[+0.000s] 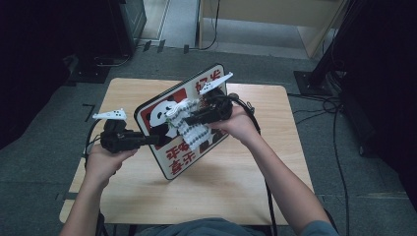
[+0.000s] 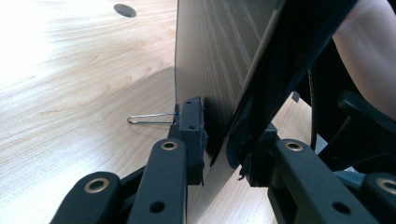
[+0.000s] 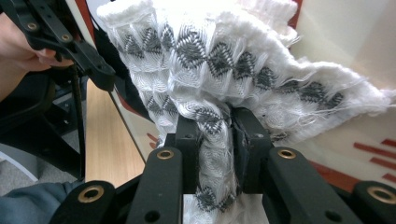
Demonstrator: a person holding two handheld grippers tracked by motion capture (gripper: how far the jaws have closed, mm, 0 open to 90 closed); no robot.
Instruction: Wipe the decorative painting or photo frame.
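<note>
I've got the panda sign board (image 1: 169, 147) tilted up off the wooden table (image 1: 231, 182), centre of the high view. My left gripper (image 1: 152, 140) has its jaws pinched tight on the board's lower-left edge; in the left gripper view the board (image 2: 210, 70) runs up between them, and a wire paper clip (image 2: 149, 119) lies on the tabletop at mid-left. My right gripper (image 1: 189, 119) has its jaws squeezed on a white-and-grey woven cloth (image 3: 210, 70), pressed against the board's printed face.
</note>
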